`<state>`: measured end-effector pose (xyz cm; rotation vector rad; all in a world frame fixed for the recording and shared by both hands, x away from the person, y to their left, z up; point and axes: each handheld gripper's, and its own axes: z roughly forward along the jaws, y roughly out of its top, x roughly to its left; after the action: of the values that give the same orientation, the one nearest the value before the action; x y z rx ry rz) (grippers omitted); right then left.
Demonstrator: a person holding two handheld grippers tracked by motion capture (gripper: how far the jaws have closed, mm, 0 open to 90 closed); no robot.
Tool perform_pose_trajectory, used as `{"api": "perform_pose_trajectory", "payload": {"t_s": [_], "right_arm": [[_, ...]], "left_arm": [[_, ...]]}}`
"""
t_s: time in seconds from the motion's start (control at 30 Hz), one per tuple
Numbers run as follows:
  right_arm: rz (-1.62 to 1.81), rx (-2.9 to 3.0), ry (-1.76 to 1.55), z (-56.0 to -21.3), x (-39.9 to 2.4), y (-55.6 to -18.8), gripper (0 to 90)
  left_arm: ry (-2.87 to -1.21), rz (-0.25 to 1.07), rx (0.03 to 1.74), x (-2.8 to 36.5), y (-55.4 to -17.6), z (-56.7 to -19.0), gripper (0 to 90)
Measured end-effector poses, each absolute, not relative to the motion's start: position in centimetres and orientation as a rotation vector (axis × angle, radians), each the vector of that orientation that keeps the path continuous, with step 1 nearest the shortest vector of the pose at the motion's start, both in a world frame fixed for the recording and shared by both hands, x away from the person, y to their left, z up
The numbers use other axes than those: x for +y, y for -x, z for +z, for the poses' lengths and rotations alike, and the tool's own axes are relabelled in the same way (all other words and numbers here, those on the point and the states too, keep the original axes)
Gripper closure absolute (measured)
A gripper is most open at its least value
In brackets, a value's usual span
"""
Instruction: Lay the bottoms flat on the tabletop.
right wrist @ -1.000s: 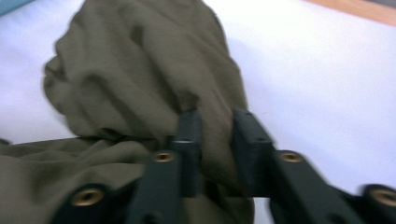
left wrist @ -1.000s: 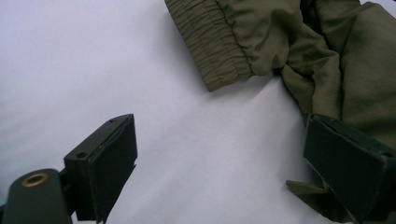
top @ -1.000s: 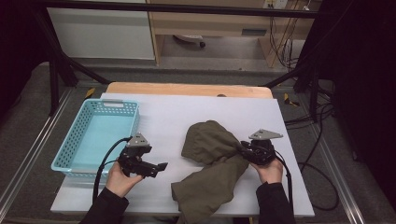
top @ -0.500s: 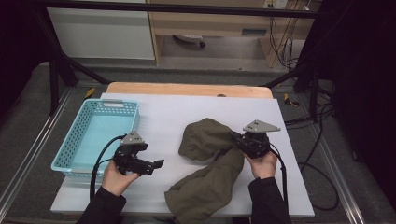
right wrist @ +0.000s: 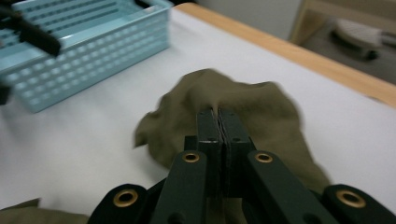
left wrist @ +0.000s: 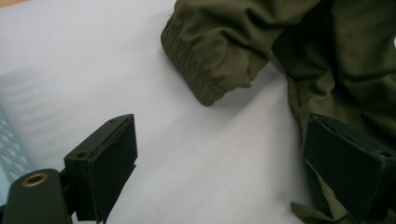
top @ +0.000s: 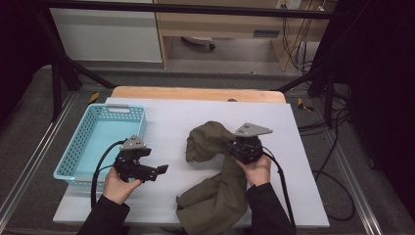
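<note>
White sheeting covers the table (top: 195, 122), and on it my olive-green jacket (top: 215, 196) sprawls from the middle down to the near edge, well apart from the pale blue basket (top: 78, 147) at the left. Compared with a second ago, the garment has been dragged inward and doubled on itself, its upper part now bunched into a raised fold. That comes from my right gripper (right wrist: 218, 114): its jaws have just been closing and now stand clamped on a pinch of the fabric. My left gripper (left wrist: 219, 154) hangs released, jaws wide, just short of a ribbed cuff (left wrist: 196, 79). I judge the folding begun, with that sleeve next.
</note>
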<state>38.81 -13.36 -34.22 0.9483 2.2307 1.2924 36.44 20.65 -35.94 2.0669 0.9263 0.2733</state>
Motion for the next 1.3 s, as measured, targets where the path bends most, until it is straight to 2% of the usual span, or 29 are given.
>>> {"api": "perform_pose_trajectory", "payload": {"t_s": [0.27,0.43,0.47,0.5,0.53,0.57,0.7,0.73,0.8,0.87,1.03,1.1,1.17,1.2,1.27,1.3], "right_arm": [[1.348,2.443,-0.853,-38.5,-6.8,-38.3,87.9],[1.337,2.498,-0.894,-40.3,-5.7,-38.9,83.3],[1.369,2.493,-0.893,-40.1,-6.0,-38.7,74.8],[1.369,2.493,-0.893,-40.1,-6.0,-38.7,74.8],[1.389,2.482,-0.890,-39.7,-6.3,-38.6,68.6],[1.416,2.423,-0.881,-38.6,-7.3,-38.1,56.5],[1.375,2.265,-0.926,-36.6,-10.7,-38.0,37.3],[1.375,2.265,-0.926,-36.6,-10.7,-38.0,37.3],[1.317,2.182,-1.039,-36.5,-13.6,-38.9,29.8],[1.324,2.226,-1.113,-37.3,-14.8,-39.8,29.3],[1.238,2.332,-1.135,-39.6,-14.9,-40.6,28.6],[1.245,2.379,-1.123,-40.8,-13.9,-40.6,33.8],[1.269,2.415,-1.100,-41.1,-13.2,-40.6,48.6],[1.269,2.415,-1.100,-41.1,-13.2,-40.6,48.6],[1.300,2.447,-1.066,-41.2,-12.8,-40.4,65.5],[1.287,2.442,-1.054,-41.0,-12.6,-40.2,79.8]], "left_arm": [[-2.042,0.283,0.940,21.5,-36.4,-35.5,10.1],[-2.034,0.284,0.945,21.8,-36.4,-35.4,10.1],[-2.032,0.285,0.947,21.9,-36.4,-35.4,10.1],[-2.031,0.286,0.947,22.0,-36.4,-35.3,10.1],[-2.028,0.285,0.950,22.0,-36.4,-35.3,10.1],[-2.030,0.285,0.950,22.1,-36.5,-35.3,10.1],[-2.028,0.286,0.954,22.2,-36.5,-35.3,10.1],[-2.028,0.286,0.954,22.2,-36.5,-35.3,10.1],[-2.031,0.285,0.955,22.1,-36.5,-35.4,10.1],[-2.035,0.281,0.955,22.1,-36.6,-35.5,10.0],[-2.039,0.278,0.955,22.0,-36.7,-35.6,9.9],[-2.039,0.278,0.956,22.0,-36.7,-35.6,9.9],[-2.035,0.279,0.957,22.1,-36.7,-35.6,9.9],[-2.035,0.279,0.957,22.1,-36.7,-35.6,9.9],[-2.032,0.281,0.958,22.2,-36.6,-35.5,9.9],[-2.030,0.280,0.959,22.2,-36.6,-35.5,9.9]]}}
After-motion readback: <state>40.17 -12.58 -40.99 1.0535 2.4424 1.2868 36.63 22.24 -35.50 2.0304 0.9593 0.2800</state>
